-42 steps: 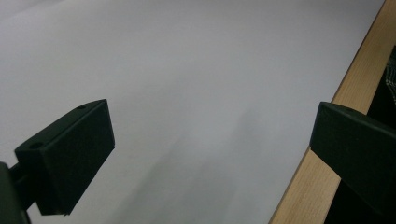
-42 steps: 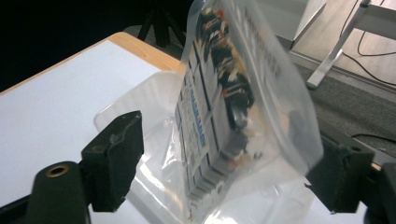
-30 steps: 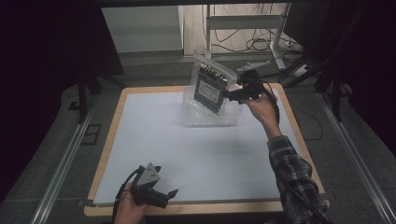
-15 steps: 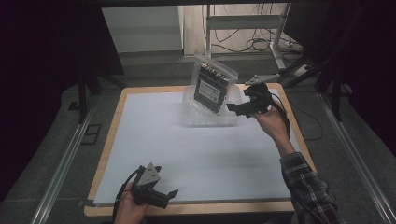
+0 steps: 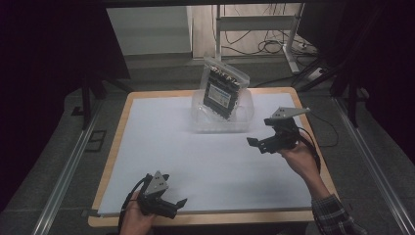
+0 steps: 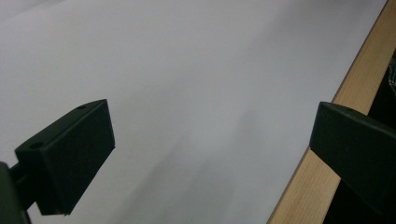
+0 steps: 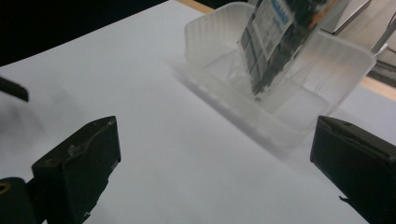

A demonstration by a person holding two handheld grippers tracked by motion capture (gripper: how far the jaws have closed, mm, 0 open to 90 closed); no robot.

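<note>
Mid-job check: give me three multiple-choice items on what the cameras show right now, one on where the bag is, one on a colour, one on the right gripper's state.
1. Where is the bag?
A. flat on the white sheet
B. standing tilted in the clear tub
C. in the left gripper

2. What colour is the sheet covering the table?
A. white
B. green
C. red

3. How is the right gripper?
A. shut on the bag
B. shut on the tub
C. open, holding nothing

Answers:
1 B, the bag leans inside the tub at the far side.
2 A, the sheet is plain white within the wooden table edge.
3 C, in the right gripper view its jaws stand wide apart, short of the tub.
</note>
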